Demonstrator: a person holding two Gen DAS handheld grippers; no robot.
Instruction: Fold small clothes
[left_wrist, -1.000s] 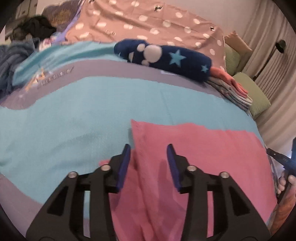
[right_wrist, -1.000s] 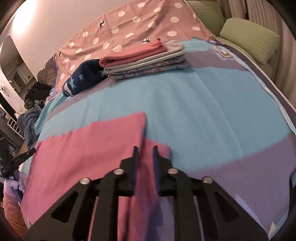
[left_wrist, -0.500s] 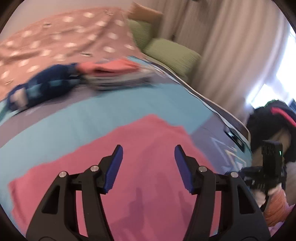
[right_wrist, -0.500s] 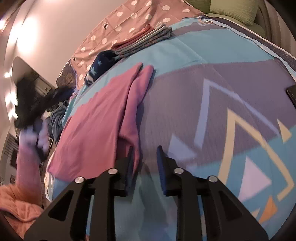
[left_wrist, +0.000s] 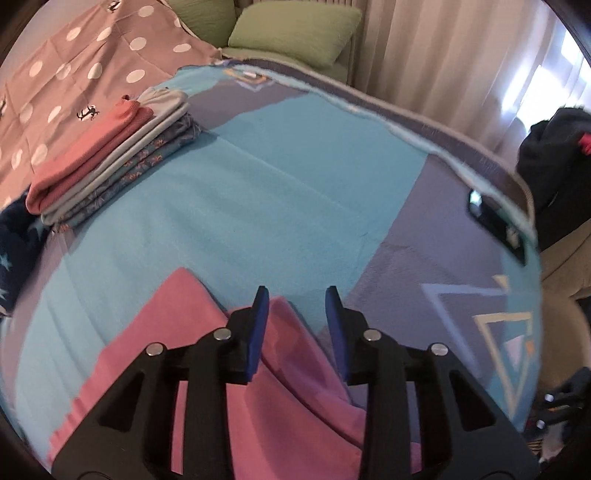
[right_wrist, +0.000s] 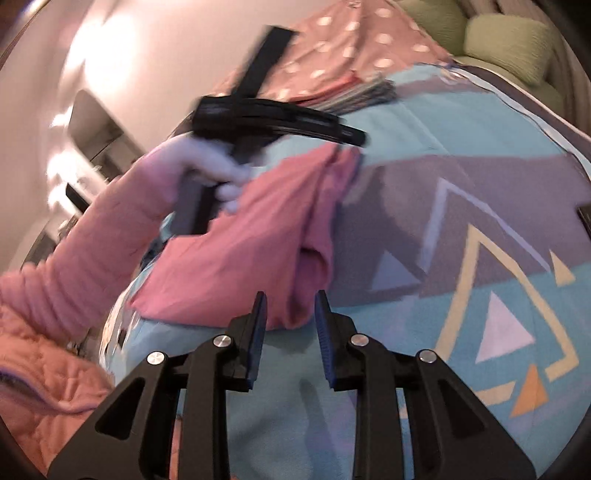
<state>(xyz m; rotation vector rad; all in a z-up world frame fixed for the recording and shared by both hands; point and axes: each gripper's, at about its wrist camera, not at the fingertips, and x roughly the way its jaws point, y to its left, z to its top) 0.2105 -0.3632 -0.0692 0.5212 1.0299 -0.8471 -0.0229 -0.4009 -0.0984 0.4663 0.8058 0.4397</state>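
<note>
Pink garment (left_wrist: 207, 354) lies lengthwise toward the folded stack (left_wrist: 110, 158), between closing left tool (left_wrist: 297, 306) pads; right tool (right_wrist: 290, 312) open.

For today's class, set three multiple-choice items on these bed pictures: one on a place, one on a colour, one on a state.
1. Where does the stack of folded clothes lie?
A) on the blue bedspread, beside the dotted pink sheet
B) on the green cushion
C) on the floor

2. What colour is the top garment of that stack?
A) yellow
B) coral pink
C) black

3. How does the loose pink garment lie?
A) rolled up
B) hung on a hanger
C) flat, partly folded

Answers: 1 A, the stack rests on the blue bedspread at the dotted pink sheet; 2 B, the top layer shows coral pink; 3 C, it lies flat with a fold.
</note>
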